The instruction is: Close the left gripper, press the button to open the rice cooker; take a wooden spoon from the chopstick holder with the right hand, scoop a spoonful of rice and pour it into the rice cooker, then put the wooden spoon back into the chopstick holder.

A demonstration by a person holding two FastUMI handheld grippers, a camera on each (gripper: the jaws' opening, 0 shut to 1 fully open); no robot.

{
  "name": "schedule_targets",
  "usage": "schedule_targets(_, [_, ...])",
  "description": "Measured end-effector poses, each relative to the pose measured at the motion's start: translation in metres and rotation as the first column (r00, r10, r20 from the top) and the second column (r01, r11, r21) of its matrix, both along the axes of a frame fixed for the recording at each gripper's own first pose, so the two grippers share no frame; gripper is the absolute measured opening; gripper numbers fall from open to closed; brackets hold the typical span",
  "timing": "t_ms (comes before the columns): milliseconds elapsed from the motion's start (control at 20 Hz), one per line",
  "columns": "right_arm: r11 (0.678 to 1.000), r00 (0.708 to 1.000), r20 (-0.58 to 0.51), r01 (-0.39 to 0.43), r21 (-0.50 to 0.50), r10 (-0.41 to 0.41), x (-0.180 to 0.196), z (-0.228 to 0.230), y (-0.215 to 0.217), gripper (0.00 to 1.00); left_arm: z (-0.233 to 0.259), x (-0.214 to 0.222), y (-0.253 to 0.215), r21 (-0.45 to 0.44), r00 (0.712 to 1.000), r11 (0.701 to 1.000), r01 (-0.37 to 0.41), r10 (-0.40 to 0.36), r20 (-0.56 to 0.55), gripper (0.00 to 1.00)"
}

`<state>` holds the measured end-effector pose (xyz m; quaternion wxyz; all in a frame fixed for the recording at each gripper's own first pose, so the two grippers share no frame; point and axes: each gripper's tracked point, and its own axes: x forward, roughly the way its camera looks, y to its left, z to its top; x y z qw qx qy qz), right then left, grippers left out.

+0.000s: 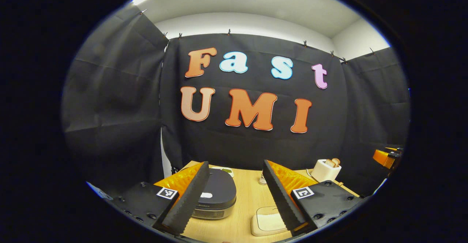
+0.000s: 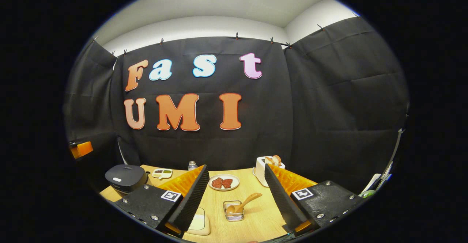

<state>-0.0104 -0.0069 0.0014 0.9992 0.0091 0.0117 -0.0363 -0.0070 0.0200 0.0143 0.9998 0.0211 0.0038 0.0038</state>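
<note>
The dark rice cooker [image 1: 215, 192] sits on the wooden table with its lid down and a pale button [image 1: 206, 195] on top; in the right gripper view the rice cooker [image 2: 126, 177] is at far left. My left gripper [image 1: 235, 165] hovers open above and in front of it, touching nothing. A cream rice dish [image 1: 267, 223] lies beside the cooker. The wooden spoon [image 2: 245, 202] leans in the wire chopstick holder [image 2: 234, 212], a little ahead of my open, empty right gripper [image 2: 236, 167].
A white toaster [image 2: 268, 166] with bread stands at the back right. A plate of meat [image 2: 223, 182], a small two-part sauce dish [image 2: 162, 173] and a small bottle [image 2: 192, 165] sit along the back. The other gripper [image 1: 387, 157] shows at the right edge.
</note>
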Motion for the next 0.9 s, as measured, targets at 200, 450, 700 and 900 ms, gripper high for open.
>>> schedule_targets(200, [1.000,1.000,-0.012,0.014,-0.015,-0.015,-0.003,-0.003,0.002,0.94,0.005,0.005,-0.003,0.014,1.000,1.000,0.026,-0.026,0.015,0.96])
schedule_targets(450, [1.000,1.000,-0.030,-0.002,0.011,0.002,0.000,-0.008,0.009,0.94,0.005,0.007,-0.005,0.053,0.999,0.998,0.029,-0.030,0.016,0.96])
schedule_targets(700, [1.000,0.999,-0.033,-0.007,0.009,0.007,0.001,-0.006,0.012,0.94,0.005,0.005,-0.003,0.035,0.999,0.999,0.032,-0.032,0.015,0.99])
schedule_targets(900, [1.000,0.999,-0.034,-0.012,-0.002,0.011,0.003,-0.007,0.013,0.94,0.014,0.005,0.007,0.076,0.999,0.997,-0.007,0.003,0.050,0.43])
